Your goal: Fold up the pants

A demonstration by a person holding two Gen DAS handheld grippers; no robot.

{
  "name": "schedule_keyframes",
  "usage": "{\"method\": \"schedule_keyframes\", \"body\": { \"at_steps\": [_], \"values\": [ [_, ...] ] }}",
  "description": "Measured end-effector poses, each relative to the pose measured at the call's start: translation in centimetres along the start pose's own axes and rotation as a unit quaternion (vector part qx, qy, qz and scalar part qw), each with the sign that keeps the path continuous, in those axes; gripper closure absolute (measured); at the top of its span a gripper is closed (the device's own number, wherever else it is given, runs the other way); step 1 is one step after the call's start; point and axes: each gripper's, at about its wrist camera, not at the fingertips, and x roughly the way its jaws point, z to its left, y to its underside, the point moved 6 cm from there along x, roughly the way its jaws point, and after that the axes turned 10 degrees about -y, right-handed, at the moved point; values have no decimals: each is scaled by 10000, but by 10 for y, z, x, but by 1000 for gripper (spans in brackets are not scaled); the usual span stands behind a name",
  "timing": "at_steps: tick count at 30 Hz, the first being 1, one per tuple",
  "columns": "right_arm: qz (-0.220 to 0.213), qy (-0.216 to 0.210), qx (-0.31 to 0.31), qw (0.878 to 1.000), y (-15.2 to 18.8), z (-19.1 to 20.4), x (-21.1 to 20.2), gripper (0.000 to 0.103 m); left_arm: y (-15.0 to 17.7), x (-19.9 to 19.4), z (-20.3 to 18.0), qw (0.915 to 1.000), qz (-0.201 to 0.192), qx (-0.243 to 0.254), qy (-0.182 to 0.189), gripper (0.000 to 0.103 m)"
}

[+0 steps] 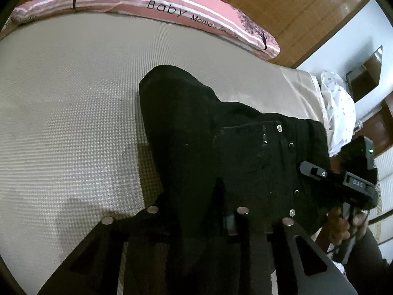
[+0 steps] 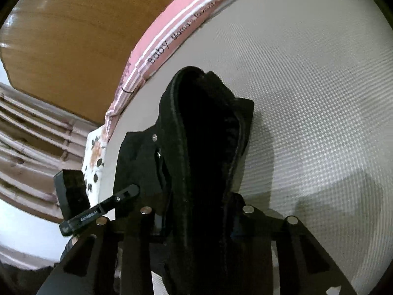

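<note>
The black pants (image 1: 221,147) are bunched over the beige textured mattress (image 1: 61,123), held up at the near edge, with a back pocket and metal rivets showing. My left gripper (image 1: 199,209) is shut on the pants fabric, its fingers mostly hidden in the dark cloth. My right gripper shows at the right of the left wrist view (image 1: 316,172), pinching the waistband side. In the right wrist view the pants (image 2: 208,135) hang as a folded ridge from my right gripper (image 2: 199,211), which is shut on them. The left gripper (image 2: 122,194) shows at the lower left, at the cloth edge.
A pink pillow printed "Baby" (image 1: 172,12) lies along the far edge of the mattress against a wooden headboard (image 1: 282,5). A white dotted cloth (image 1: 339,108) lies at the mattress's right end. A floral cloth (image 2: 95,157) sits by the mattress in the right wrist view.
</note>
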Motion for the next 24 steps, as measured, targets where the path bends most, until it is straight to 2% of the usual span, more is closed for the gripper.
{"method": "schedule_keyframes", "body": {
  "at_steps": [4,10,16,19,24],
  "values": [
    [-109,101,73,9999,0,22,-3,73,-4,-16,-2,9999,-110,-95,90,85],
    [-53,-6,-5,10000,-6,56,12,73,-20,-47,20,9992,-383,-127,9,86],
    [95,-269,-97,9995,-30,88,67,73,-53,-66,69,9973,-595,-169,-407,86],
    [201,-307,-155,9992,-48,104,103,73,-76,-68,97,9953,-674,-191,-671,86],
    [351,-283,-284,9986,-83,128,157,73,-108,-67,133,9927,-765,-255,-892,86]
  ]
}}
